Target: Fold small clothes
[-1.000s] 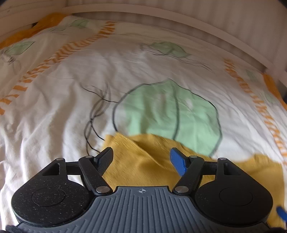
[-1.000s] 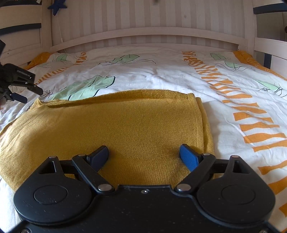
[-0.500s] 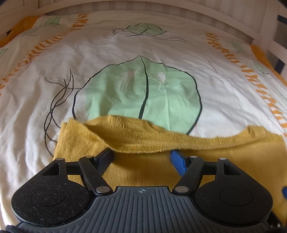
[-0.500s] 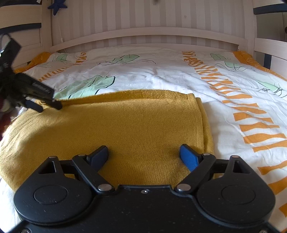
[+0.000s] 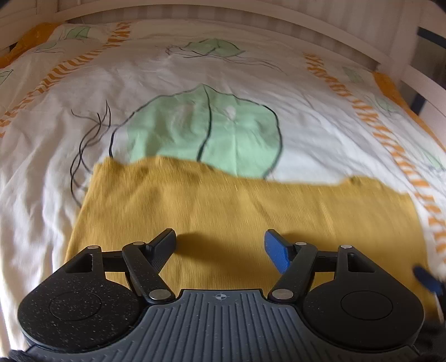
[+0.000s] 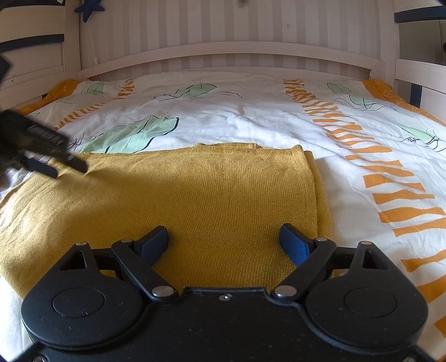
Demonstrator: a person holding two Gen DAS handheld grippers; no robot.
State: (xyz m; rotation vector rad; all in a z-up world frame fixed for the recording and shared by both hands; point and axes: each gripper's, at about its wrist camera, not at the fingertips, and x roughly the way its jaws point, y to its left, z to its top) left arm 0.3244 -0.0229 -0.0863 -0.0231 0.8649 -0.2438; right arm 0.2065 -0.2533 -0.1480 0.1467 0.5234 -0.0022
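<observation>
A mustard-yellow knit garment lies flat on the bedcover, folded over with a doubled edge along its right side. My left gripper hovers open just over the garment's left part, nothing between its fingers, and casts a shadow on the knit. In the right wrist view the left gripper appears blurred at the garment's far left corner. My right gripper stands open low over the garment's near right part, empty. One blue fingertip of the right gripper shows at the left wrist view's right edge.
The white bedcover has green leaf prints and orange stripes. A pale slatted wooden headboard closes the far end and side rails run along both sides. A dark blue star hangs at the upper left.
My left gripper has moved in from the garment's far left corner to above its body. The raised fold of knit seen half a second ago now lies flat. The right gripper has stayed still.
</observation>
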